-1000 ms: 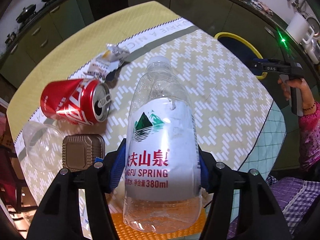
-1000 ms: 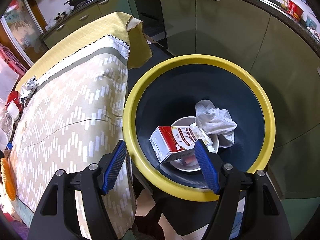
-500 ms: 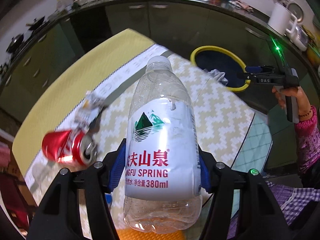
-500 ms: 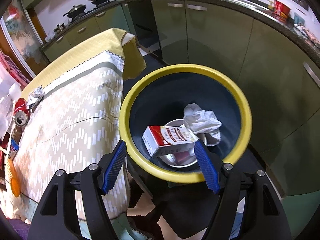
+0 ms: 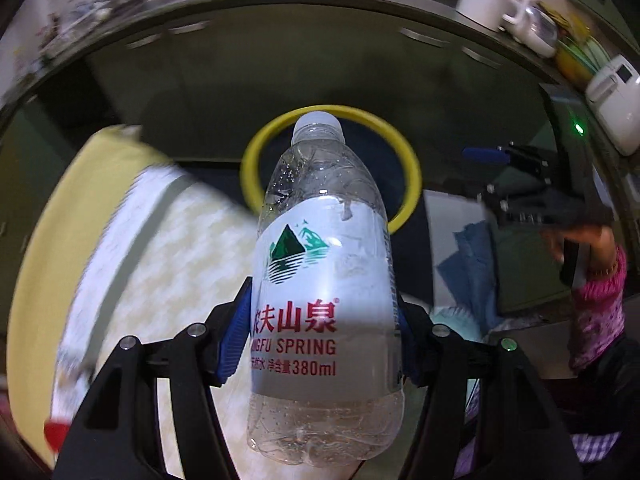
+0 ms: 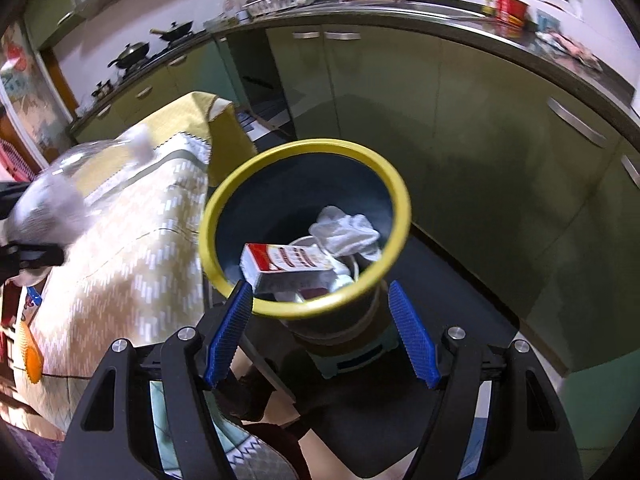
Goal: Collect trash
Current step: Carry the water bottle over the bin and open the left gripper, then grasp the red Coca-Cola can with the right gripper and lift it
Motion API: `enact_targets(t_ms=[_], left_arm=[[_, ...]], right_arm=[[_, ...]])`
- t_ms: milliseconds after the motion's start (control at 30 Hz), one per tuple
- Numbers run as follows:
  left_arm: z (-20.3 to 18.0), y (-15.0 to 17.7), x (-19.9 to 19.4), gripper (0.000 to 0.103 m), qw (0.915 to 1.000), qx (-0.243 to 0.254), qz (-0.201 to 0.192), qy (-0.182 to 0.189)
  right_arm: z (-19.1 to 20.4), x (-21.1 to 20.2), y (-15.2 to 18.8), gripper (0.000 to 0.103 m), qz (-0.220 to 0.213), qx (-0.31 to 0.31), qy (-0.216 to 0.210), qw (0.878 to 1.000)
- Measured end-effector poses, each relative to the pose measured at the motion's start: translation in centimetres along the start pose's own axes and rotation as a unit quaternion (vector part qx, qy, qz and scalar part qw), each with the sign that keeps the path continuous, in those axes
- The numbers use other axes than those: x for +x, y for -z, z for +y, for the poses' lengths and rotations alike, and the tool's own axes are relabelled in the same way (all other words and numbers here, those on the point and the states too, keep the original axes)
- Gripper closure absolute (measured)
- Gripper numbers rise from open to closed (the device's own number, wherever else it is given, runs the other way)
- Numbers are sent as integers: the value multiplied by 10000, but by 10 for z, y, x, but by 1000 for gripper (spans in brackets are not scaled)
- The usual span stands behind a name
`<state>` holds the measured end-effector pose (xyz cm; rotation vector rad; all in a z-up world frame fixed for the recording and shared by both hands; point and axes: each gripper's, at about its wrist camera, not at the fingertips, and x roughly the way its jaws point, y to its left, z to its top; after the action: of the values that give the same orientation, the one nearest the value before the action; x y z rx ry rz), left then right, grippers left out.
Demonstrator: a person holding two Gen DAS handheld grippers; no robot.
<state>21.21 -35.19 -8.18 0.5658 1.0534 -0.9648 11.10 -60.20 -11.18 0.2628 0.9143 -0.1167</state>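
A clear plastic water bottle (image 5: 320, 264) with a white label stands upright, with my left gripper (image 5: 320, 320) shut on its lower half. Its cap lines up with the yellow-rimmed dark bin (image 5: 412, 168) beyond the table's end. In the right wrist view the same bottle (image 6: 68, 188) is a blur over the table at the left. My right gripper (image 6: 320, 324) hangs open and empty just short of the bin (image 6: 400, 196). Inside the bin lie a red and white carton (image 6: 288, 260) and crumpled white tissue (image 6: 344, 228).
The table with its patterned cloth (image 5: 160, 260) lies left of the bin, and a red can (image 5: 56, 432) is blurred at its near corner. Green kitchen cabinets (image 6: 480, 140) curve behind the bin. A person's hand and pink sleeve (image 5: 592, 264) are at the right.
My left gripper has swung with the bottle from over the table toward the bin; the can and wrappers slid out of view. My right gripper has drawn back and up from the bin.
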Motion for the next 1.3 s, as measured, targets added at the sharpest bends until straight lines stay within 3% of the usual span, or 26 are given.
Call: enact_targets(t_ms=[333, 400, 500, 600, 833, 1000, 1167, 1300], left_arm=[[-20, -77, 107, 44, 9991, 190, 385, 38], [-20, -86, 117, 36, 9994, 159, 293, -84], [-18, -89, 112, 35, 9999, 58, 152, -26], [-14, -79, 84, 34, 9999, 55, -45, 116], [5, -20, -25, 26, 9945, -217, -1004, 220], [36, 42, -91, 22, 9847, -691, -1597, -12], [85, 119, -150, 17, 9609, -1543, -2259, -425], [120, 179, -189, 15, 9334, -2067, -2809, -842]], right_arm=[[-38, -3, 19, 33, 109, 381, 111, 9992], [-39, 0, 20, 33, 128, 417, 103, 9990], [-37, 3, 22, 33, 152, 416, 75, 9990], [-34, 3, 21, 33, 152, 392, 35, 9991], [-24, 6, 17, 33, 158, 334, -4, 9993], [-5, 7, 10, 32, 190, 128, -25, 9997], [52, 11, -5, 32, 202, -427, -266, 9985], [128, 24, -20, 32, 228, -1154, -746, 9903]])
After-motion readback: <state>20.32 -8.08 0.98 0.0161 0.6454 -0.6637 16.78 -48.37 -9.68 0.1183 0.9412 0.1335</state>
